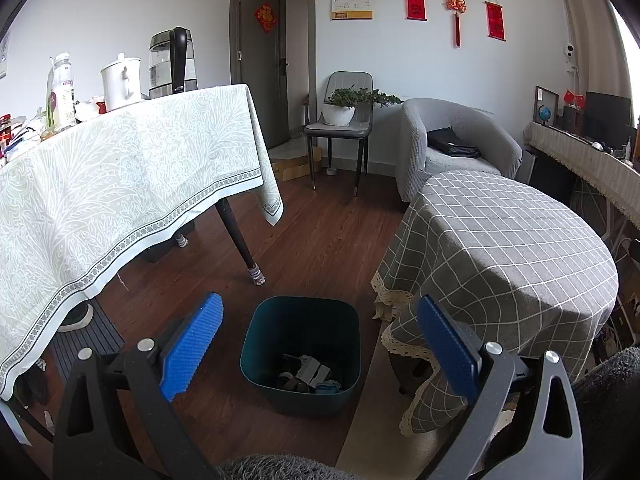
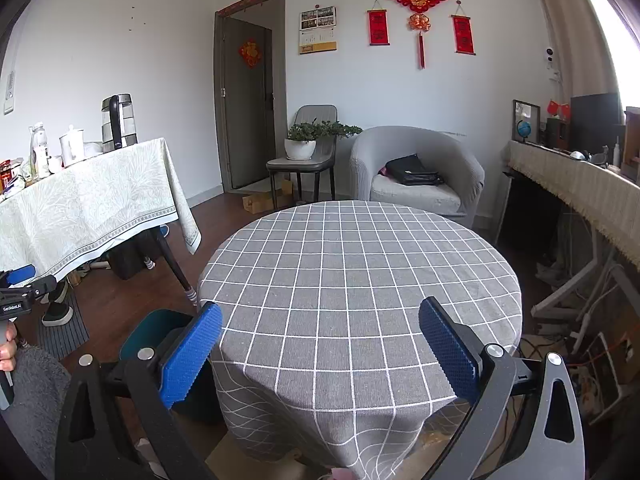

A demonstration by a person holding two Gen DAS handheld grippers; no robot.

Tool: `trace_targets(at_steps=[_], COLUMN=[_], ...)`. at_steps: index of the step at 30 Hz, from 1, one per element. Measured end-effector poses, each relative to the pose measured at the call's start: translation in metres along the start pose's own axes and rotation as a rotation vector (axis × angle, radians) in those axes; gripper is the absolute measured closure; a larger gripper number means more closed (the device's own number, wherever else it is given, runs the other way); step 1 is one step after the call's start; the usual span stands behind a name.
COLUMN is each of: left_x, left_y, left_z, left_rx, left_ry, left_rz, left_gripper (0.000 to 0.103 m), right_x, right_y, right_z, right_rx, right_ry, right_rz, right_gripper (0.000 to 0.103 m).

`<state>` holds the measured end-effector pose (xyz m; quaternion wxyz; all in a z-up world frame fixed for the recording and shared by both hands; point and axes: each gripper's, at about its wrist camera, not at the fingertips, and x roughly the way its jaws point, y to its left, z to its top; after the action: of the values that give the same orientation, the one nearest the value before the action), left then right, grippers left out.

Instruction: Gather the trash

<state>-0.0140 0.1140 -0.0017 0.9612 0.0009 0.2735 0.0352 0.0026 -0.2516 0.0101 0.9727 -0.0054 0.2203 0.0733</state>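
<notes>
Below left hand-held gripper [image 1: 320, 340], trash [image 1: 308, 374] inside bin [image 1: 300, 312]

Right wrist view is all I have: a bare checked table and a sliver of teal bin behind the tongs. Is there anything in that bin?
Observer: Yes. The left wrist view looks down into the bin; dark and grey scraps lie on its bottom, well below the rim.
Visitor: Is the other tool holding more rubbish?
Observer: No. The left tongs are open and empty, with the bin framed between them.
Visitor: What does the bin stand on?
Observer: Wooden floor, between the checked table and a pale-clothed table.
</notes>
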Motion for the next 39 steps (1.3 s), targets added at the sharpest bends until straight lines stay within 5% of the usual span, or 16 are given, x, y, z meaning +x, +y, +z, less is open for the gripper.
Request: trace_targets(at_steps=[39], left_x=[-0.0042], left_y=[-0.0008], left_z=[0.0004], left_rx=[-0.001], left_ry=[-0.008], left_rz=[0.0], left_gripper=[0.004], right_x=[-0.0043], right_y=[-0.0038], right_z=[-0.0007], right_rx=[0.024], right_ry=[-0.008], right_rz=[0.004], right_gripper=[0.003])
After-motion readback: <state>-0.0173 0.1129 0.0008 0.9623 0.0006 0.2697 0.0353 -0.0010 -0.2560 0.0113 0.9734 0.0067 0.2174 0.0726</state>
